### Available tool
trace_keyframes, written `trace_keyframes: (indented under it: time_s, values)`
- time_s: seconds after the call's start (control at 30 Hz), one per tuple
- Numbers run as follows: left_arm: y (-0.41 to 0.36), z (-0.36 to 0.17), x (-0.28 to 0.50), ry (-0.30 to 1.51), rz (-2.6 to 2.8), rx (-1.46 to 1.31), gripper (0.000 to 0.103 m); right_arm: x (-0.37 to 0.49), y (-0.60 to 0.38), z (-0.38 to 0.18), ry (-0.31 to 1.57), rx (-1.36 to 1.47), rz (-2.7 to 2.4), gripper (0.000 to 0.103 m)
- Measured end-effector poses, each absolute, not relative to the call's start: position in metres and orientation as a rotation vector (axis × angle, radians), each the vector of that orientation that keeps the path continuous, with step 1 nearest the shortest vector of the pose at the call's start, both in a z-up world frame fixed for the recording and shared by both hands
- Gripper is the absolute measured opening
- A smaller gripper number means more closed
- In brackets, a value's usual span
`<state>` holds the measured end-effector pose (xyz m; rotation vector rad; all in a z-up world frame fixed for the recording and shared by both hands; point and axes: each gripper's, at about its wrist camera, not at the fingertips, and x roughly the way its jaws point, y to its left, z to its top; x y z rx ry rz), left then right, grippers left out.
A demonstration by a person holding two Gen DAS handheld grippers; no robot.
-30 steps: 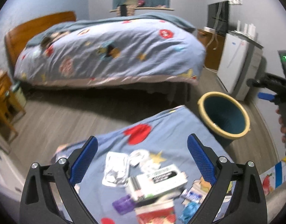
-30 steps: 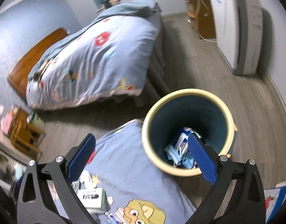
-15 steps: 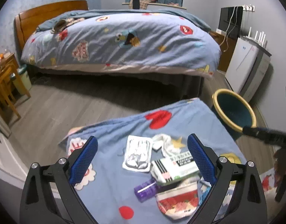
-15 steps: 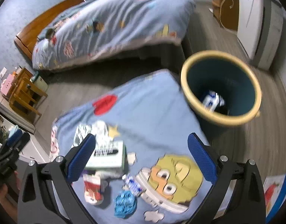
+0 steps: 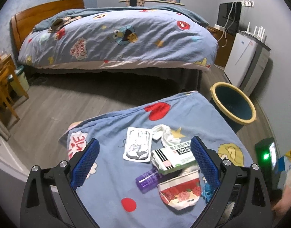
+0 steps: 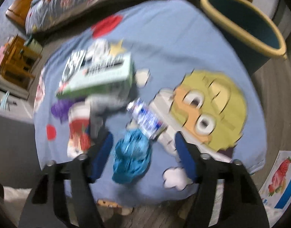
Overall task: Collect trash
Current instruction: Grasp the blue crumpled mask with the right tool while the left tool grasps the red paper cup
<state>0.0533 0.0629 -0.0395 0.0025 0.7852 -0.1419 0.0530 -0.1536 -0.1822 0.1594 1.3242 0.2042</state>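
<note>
Trash lies on a blue cartoon-print cloth (image 5: pixel 111 188): a foil blister pack (image 5: pixel 138 146), a crumpled tissue (image 5: pixel 165 135), a green-white box (image 5: pixel 174 156), a purple bottle (image 5: pixel 147 180), a strawberry-print cup (image 5: pixel 179 192). My left gripper (image 5: pixel 143 163) is open and empty above them. My right gripper (image 6: pixel 143 155) is open, its fingers either side of a crumpled blue wrapper (image 6: pixel 132 159), with a white-blue tube (image 6: pixel 147 119) just beyond. The box (image 6: pixel 100 76) also shows in the blurred right wrist view. The yellow-rimmed teal bin (image 5: pixel 233 104) stands right of the cloth.
A bed with a blue quilt (image 5: pixel 117 38) stands beyond a strip of grey wood floor (image 5: pixel 50 106). A white appliance (image 5: pixel 244 57) is by the right wall. Wooden furniture (image 5: pixel 3 87) is at the left. A strawberry-print carton (image 6: pixel 282 172) lies on the floor.
My right gripper swung from over the bin back to the cloth and dropped low around the blue wrapper. My left gripper drew back a little, still open.
</note>
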Motion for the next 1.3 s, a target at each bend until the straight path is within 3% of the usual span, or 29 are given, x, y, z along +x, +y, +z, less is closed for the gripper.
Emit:
trace_keyframes:
  time_s: [0.07,0.13,0.3,0.7,0.83,0.97,1.1,1.3]
  values:
    - [0.059,-0.041,0.051,0.792,-0.145,0.015,0.095,0.051,-0.150,-0.189,1.340,0.172,0.232,0.050]
    - [0.055,-0.044,0.050,0.802,-0.145,0.022,0.095,0.051,-0.149,-0.187,1.338,0.196,0.267,0.038]
    - [0.046,-0.049,0.046,0.819,-0.153,0.045,0.095,0.053,-0.151,-0.170,1.307,0.221,0.291,0.037]
    - [-0.001,-0.077,0.035,0.869,-0.129,0.049,0.095,0.104,-0.227,-0.035,1.024,0.149,0.218,0.037]
    - [-0.019,-0.111,0.028,0.932,-0.081,-0.044,0.095,0.109,-0.247,-0.031,0.960,0.101,0.183,0.037]
    - [-0.044,-0.142,0.029,1.019,-0.088,0.070,0.093,0.115,-0.267,-0.049,1.011,0.259,0.209,0.037]
    - [-0.059,-0.157,0.034,1.068,-0.118,0.147,0.085,0.115,-0.272,-0.042,0.972,0.249,0.205,0.037]
    - [-0.059,-0.180,0.040,1.160,-0.081,0.235,0.057,0.117,-0.274,-0.050,1.002,0.279,0.202,0.037]
